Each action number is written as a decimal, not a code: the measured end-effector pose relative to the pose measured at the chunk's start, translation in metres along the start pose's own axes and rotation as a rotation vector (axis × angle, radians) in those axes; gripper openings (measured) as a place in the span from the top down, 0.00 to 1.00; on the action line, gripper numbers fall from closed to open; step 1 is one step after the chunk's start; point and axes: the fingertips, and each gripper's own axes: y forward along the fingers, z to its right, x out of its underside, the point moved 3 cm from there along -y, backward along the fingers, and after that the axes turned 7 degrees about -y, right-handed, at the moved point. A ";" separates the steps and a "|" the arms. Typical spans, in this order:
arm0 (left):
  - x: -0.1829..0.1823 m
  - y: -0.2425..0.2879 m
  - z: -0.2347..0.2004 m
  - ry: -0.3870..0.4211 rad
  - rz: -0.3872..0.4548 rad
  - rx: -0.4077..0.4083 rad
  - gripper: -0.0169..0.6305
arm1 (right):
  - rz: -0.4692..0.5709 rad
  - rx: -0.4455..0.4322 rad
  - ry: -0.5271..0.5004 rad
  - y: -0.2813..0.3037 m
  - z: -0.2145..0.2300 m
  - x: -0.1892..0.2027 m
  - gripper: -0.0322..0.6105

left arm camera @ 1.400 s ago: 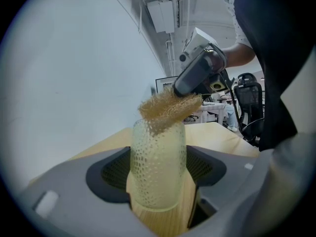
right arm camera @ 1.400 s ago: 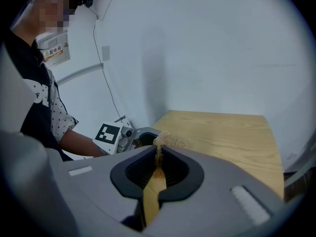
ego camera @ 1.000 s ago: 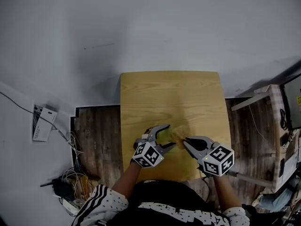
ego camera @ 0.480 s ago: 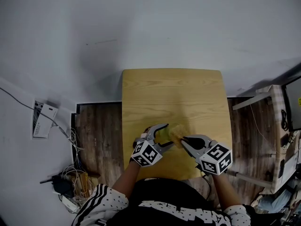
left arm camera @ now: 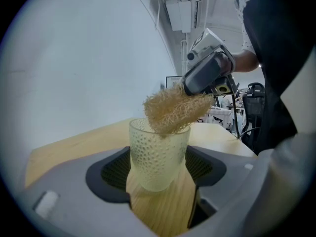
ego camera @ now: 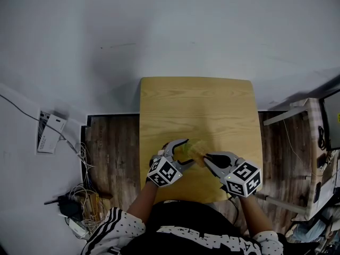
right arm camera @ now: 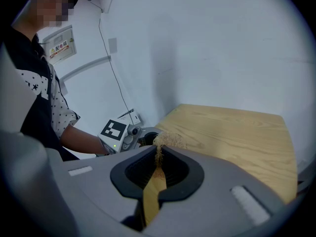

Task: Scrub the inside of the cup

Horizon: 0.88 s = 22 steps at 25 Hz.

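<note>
The cup (left arm camera: 159, 147) is squeezed between our left gripper's (left arm camera: 159, 169) wide jaws, and our right gripper (right arm camera: 158, 152) pinches the sponge (left arm camera: 173, 107) just above them, so we think most scrubbing is left.

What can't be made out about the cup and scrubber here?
- Left gripper view: inside of the cup, hidden by its frosted wall and the loofah over its mouth.
- Right gripper view: cup hidden behind the loofah and right gripper.
- Head view: loofah's depth, too small.

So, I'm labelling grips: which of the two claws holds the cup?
The left claw: its jaws clamp the pale dimpled cup from both sides. The right claw pinches a loofah scrubber at the cup's rim instead.
</note>
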 end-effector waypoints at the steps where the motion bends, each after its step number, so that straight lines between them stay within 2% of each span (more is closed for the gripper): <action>1: 0.001 0.000 -0.001 -0.004 -0.002 0.000 0.44 | -0.001 0.000 -0.001 0.000 0.000 0.000 0.89; 9: 0.005 -0.002 -0.004 -0.054 0.009 0.003 0.44 | 0.002 0.003 -0.005 0.002 -0.001 -0.003 0.89; 22: 0.000 -0.009 -0.004 -0.052 0.035 0.006 0.44 | 0.031 0.029 -0.017 0.000 -0.002 -0.012 0.89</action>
